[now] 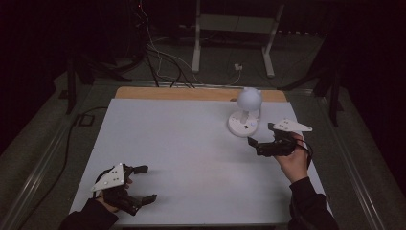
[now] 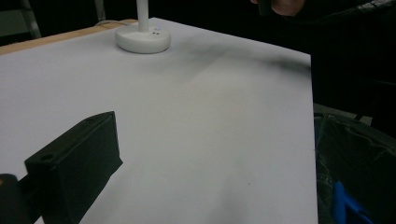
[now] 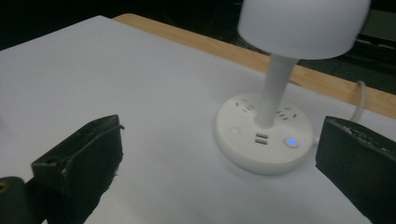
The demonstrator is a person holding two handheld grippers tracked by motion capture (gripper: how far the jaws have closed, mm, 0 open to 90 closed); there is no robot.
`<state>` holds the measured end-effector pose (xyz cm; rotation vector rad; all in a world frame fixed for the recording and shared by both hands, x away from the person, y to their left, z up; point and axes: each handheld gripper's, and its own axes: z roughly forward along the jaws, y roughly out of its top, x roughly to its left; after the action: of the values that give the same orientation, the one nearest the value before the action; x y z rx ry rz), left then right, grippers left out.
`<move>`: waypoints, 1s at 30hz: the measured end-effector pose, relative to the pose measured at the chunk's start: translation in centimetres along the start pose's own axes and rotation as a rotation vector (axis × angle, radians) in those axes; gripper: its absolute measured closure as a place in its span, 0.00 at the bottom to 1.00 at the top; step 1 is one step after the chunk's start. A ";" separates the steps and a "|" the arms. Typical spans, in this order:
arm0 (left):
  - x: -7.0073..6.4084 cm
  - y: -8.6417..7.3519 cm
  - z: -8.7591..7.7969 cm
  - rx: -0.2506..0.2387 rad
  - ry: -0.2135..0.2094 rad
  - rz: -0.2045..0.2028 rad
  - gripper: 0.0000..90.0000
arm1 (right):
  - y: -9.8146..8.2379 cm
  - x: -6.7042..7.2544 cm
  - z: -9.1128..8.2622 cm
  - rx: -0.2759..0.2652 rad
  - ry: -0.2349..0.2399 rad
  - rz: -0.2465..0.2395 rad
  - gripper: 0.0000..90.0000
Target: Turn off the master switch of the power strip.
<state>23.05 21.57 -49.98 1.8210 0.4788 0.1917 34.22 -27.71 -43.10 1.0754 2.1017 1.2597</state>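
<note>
We see a small white desk lamp (image 1: 244,113) standing on the far right part of the white tabletop (image 1: 182,153), near its far edge, where a strip of bare wood (image 1: 191,93) shows beyond the white surface. Its long axis is vertical: a slim white stem (image 3: 273,88) rises straight from the middle of a round, flat base (image 3: 261,149) to a rounded white shade (image 3: 303,23), and the shade opens downward toward the base. In the right gripper view the base carries socket slots on its top, a pair of USB ports at the foot of the stem, a round white button to one side of them and a small button glowing blue (image 3: 292,141) to the other; this face of the base is turned toward the right gripper (image 1: 263,136). A white cord (image 3: 358,100) leaves the base on its far side and runs off the tabletop edge. The right gripper hangs just beside the lamp, on the person's side of it and apart from it, its fingers (image 3: 84,163) released and spread wide with the base showing between them. The right hand (image 1: 294,160) holds it, a dark sleeve behind. The left gripper (image 1: 139,184) sits well apart, at the near left corner of the tabletop, fingers (image 2: 74,163) likewise released and holding nothing. Beyond the tabletop we see dark floor, loose cables (image 1: 163,60) and the white legs of a stand (image 1: 196,43).
</note>
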 end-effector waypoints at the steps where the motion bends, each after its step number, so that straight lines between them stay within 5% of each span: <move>1: 0.0 0.0 0.0 0.000 0.000 0.001 0.00 | 0.0 -0.2 0.1 0.000 -0.004 0.005 0.01; 16: 0.0 0.0 0.0 0.000 -0.002 0.001 0.00 | 0.2 -2.9 1.9 -0.004 -0.093 0.073 0.01; 30: 0.1 0.0 -0.1 -0.003 -0.001 -0.002 0.00 | -0.1 -4.7 4.5 0.020 -0.178 0.082 0.01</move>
<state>23.06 21.68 -49.93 1.8171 0.4793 0.1904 40.17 -29.24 -45.30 1.2463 1.9587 1.1374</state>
